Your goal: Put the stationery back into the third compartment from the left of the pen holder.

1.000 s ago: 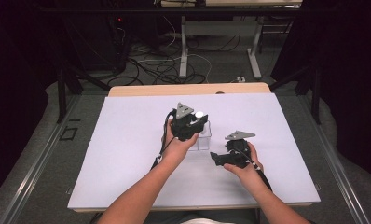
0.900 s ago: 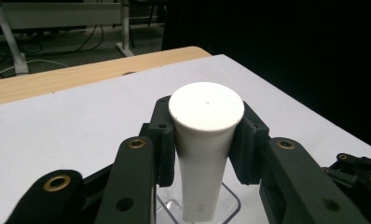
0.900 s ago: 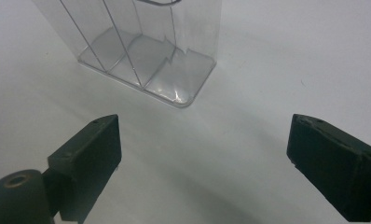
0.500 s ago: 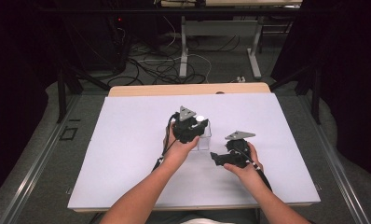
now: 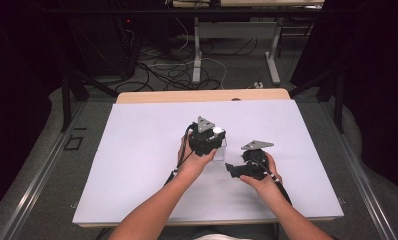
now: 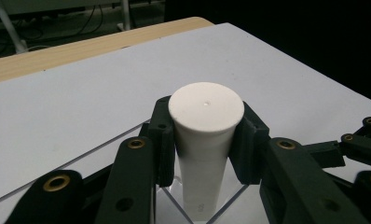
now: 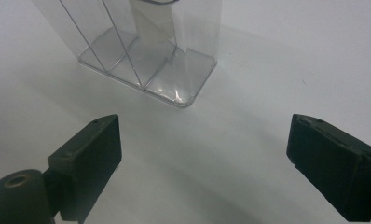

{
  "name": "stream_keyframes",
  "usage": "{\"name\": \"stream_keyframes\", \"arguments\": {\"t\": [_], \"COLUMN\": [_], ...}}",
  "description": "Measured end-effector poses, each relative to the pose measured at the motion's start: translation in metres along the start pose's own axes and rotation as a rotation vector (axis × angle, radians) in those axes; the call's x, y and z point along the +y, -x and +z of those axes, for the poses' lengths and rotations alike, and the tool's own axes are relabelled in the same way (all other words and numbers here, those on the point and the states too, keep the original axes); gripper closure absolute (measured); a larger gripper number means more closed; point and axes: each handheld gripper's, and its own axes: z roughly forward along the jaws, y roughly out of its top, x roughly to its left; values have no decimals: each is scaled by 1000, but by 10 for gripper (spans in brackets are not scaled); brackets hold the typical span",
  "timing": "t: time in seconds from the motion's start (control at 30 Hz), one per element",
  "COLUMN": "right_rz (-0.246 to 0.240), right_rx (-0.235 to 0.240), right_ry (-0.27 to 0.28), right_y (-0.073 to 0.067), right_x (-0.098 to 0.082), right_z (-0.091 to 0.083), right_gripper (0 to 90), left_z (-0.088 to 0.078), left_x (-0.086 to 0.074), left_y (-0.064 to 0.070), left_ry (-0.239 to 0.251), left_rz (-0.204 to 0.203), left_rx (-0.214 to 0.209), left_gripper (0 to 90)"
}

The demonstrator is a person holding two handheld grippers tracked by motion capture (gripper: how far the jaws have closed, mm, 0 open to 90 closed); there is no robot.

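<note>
A white tube (image 6: 205, 140) with a wide flat cap (image 5: 217, 131) stands upright, its lower end inside a clear plastic organizer (image 7: 148, 51). My left gripper (image 6: 205, 135) is shut on the tube just under the cap, over the middle of the table (image 5: 205, 140). Clear divider walls (image 6: 207, 205) rise around the tube's base. My right gripper (image 7: 204, 154) stands open a short way from the organizer, low over the white surface, nothing between its fingers. In the high view the right gripper (image 5: 237, 169) sits to the right of the organizer (image 5: 221, 150).
A white sheet (image 5: 137, 165) covers the table, with a wooden edge (image 5: 187, 96) at the far side. Cables and table legs (image 5: 197, 55) lie on the floor beyond. The other gripper's jaws (image 6: 360, 144) show at the right of the left gripper view.
The left gripper with the tube has shifted slightly to the right and down over the organizer. The right gripper has stayed put.
</note>
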Motion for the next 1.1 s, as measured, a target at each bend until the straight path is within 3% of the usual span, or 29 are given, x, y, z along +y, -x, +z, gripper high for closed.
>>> {"name": "stream_keyframes", "arguments": {"t": [0.3,0.63,1.0,1.1], "right_rz": [2,6,4,5], "right_rx": [2,4,0,-2], "right_ry": [0,0,3,4], "right_y": [0,0,1,1], "right_x": [0,0,0,0], "right_z": [1,0,0,1], "right_gripper": [94,95,95,95], "left_z": [0,-11,-28,-36], "left_x": [-1,4,8,9], "left_y": [1,5,-1,-4], "left_ry": [-18,51,65,80], "left_rz": [13,29,66,57], "left_rx": [5,-5,2,0], "left_gripper": [662,500,332,313]}}
